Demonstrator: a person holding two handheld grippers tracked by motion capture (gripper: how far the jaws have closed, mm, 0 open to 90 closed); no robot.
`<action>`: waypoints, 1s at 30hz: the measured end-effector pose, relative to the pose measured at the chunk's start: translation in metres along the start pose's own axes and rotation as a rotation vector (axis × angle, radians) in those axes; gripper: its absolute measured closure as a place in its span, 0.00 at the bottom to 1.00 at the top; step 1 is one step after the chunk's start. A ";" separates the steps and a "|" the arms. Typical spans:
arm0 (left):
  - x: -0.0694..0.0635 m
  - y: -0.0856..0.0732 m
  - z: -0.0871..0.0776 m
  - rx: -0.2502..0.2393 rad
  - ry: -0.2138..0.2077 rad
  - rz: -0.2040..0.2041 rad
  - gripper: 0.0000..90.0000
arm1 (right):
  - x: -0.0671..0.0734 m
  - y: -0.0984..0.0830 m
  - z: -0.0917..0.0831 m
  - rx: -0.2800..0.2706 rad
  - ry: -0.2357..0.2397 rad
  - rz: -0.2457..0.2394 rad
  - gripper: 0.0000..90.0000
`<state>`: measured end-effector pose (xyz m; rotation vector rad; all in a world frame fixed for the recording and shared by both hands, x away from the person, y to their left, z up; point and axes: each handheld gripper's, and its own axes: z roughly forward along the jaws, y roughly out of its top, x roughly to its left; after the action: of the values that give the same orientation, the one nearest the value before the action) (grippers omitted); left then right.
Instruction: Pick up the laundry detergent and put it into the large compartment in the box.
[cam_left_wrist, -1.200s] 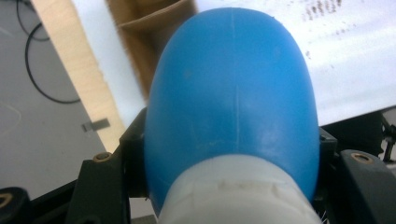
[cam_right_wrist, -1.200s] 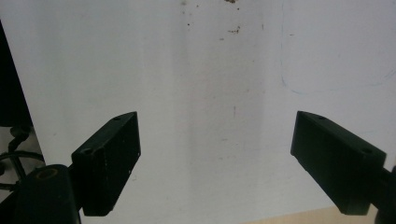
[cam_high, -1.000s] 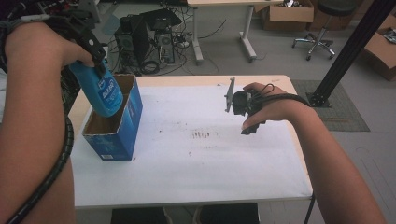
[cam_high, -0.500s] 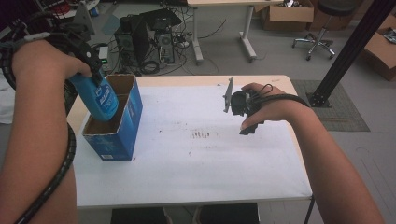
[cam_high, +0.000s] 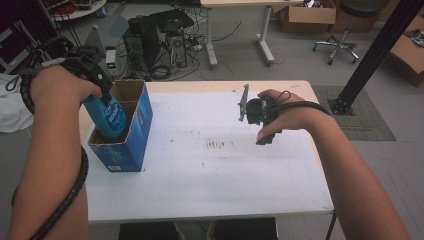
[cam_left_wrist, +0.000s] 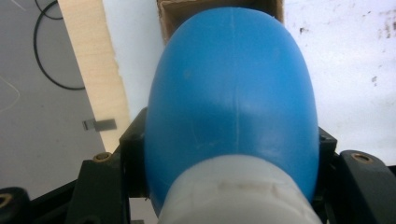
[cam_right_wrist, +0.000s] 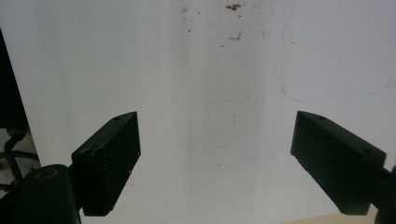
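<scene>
One white desk (cam_high: 210, 180) under me, blue cardboard box (cam_high: 131, 134) at its left edge, blue bottle (cam_high: 111, 117) half inside, clamped by my left tongs (cam_high: 100, 82). Best lowered straight, clear of the walls. Right tongs (cam_right_wrist: 217, 154) gape wide, empty.

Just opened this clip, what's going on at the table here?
A person works at a white table with a gripper in each hand. The left gripper is shut on a blue bottle near its white cap end, with the bottle's lower part inside an open blue cardboard box at the table's left side. The right gripper is open with nothing between its jaws, held over the bare tabletop near the far right.
</scene>
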<state>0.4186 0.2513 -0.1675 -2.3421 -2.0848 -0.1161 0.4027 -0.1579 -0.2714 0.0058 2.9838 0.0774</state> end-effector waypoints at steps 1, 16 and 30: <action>0.000 0.001 0.005 0.009 -0.002 0.002 0.43 | 0.000 0.001 0.001 0.002 0.000 0.004 0.18; -0.007 0.006 0.059 0.057 -0.046 0.007 0.43 | 0.000 -0.001 0.002 0.004 0.004 0.004 0.18; -0.008 0.009 0.094 0.085 -0.053 0.020 0.43 | 0.000 -0.004 0.005 0.002 0.010 0.010 0.18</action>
<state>0.4314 0.2469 -0.2612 -2.3411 -2.0452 0.0345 0.4031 -0.1614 -0.2768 0.0211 2.9943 0.0757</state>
